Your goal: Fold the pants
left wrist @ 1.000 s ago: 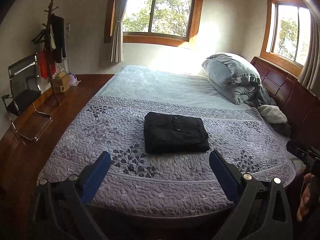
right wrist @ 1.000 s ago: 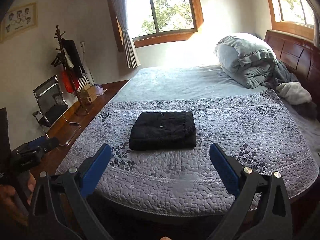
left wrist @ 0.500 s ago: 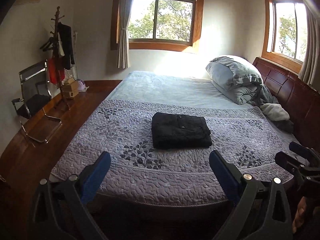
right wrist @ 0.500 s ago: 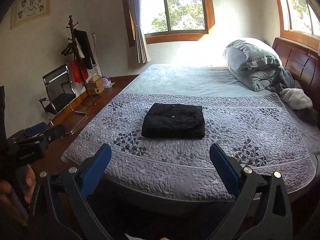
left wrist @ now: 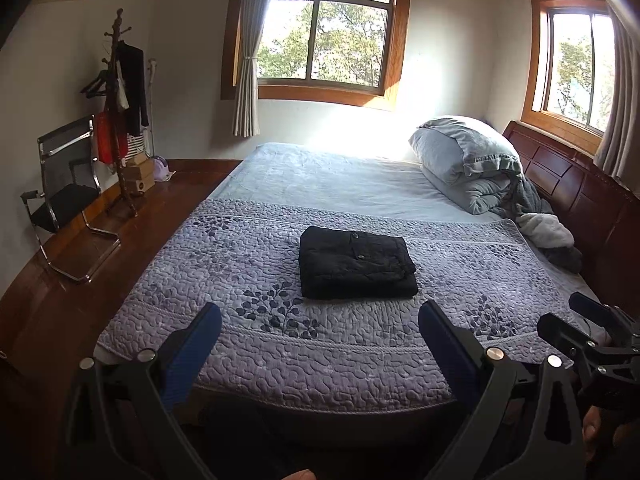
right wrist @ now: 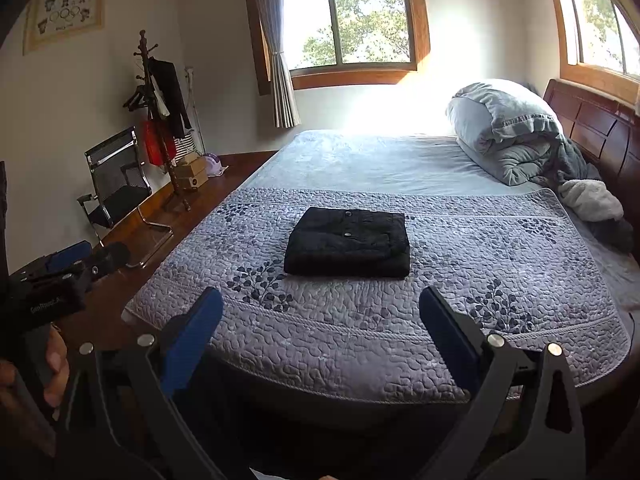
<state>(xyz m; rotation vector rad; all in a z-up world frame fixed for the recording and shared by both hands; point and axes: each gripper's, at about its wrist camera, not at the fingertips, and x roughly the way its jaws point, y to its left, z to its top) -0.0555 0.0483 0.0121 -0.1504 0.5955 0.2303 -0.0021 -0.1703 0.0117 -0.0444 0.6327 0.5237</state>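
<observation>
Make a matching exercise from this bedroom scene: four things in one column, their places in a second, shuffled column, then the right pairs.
Things:
1. folded black pants
2. grey pillow
3. mesh chair
4. left tongs

Places:
A. by the wooden headboard
B. on the floor beside the coat rack
C. middle of the purple quilt
D. open, back at the near edge of the bed

Pairs: 1-C, 2-A, 3-B, 4-D

Left gripper (left wrist: 320, 330) held level short of the bed's foot edge, blue-padded fingers (left wrist: 192, 350) spread wide, nothing between them, right gripper (right wrist: 322, 314) alongside at the same edge, fingers (right wrist: 448, 330) equally wide apart, holding nothing
</observation>
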